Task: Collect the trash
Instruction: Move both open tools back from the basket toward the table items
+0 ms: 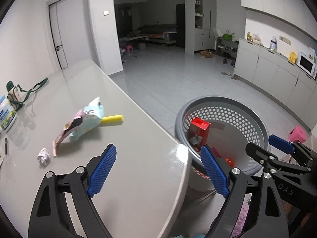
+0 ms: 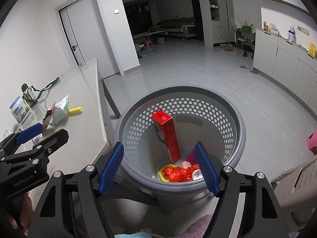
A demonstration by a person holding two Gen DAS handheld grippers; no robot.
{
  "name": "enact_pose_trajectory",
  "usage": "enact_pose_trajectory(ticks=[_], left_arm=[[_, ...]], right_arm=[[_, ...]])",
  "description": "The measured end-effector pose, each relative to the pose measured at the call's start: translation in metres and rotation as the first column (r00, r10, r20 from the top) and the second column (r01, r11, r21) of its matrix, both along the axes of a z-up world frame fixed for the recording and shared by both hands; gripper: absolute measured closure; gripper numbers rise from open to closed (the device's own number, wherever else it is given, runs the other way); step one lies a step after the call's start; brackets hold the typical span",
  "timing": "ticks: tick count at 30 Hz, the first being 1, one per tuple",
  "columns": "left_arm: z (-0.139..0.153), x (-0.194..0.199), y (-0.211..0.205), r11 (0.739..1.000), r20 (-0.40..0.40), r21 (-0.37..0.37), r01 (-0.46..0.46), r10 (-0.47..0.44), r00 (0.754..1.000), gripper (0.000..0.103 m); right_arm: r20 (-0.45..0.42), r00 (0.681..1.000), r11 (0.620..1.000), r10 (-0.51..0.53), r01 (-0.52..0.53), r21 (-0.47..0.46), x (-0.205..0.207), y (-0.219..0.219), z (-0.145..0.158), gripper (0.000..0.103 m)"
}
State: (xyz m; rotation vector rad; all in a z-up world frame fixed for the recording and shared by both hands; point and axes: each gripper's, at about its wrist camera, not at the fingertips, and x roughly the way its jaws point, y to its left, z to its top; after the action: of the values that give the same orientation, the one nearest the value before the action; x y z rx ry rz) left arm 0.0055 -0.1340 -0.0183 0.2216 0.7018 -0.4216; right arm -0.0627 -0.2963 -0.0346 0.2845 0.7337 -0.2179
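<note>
Grey perforated bin [image 2: 233, 130] set on the floor beside the table, red carton [image 2: 166, 136] leaned upright inside, crumpled red wrapper [image 2: 178, 175] seen at its bottom, pastel snack bag [image 1: 83, 123], yellow tube [image 1: 113, 118] and paper ball [image 1: 44, 156] left on the tabletop

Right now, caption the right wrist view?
Open right gripper above grey bin holding red box.

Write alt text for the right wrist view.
The right gripper, open and empty, hangs over a grey perforated basket on the floor holding a red box and crumpled red wrapping. To the left, the left gripper is over a table with leftover litter.
</note>
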Motion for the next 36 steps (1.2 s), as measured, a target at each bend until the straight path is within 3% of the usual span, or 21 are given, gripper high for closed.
enact_pose_trajectory(ticks=[20, 36], left_arm=[[0.019, -0.019, 0.077, 0.991, 0.074, -0.053, -0.123, 0.126, 0.989, 0.012], [0.018, -0.018, 0.137, 0.969, 0.074, -0.068, -0.238, 0.242, 0.967, 0.010]], right_arm=[[0.066, 0.997, 0.998, 0.044, -0.040, -0.058, -0.015, 0.059, 0.031, 0.027], [0.041, 0.985, 0.983, 0.166, -0.163, -0.079, 0.010, 0.118, 0.026, 0.027]])
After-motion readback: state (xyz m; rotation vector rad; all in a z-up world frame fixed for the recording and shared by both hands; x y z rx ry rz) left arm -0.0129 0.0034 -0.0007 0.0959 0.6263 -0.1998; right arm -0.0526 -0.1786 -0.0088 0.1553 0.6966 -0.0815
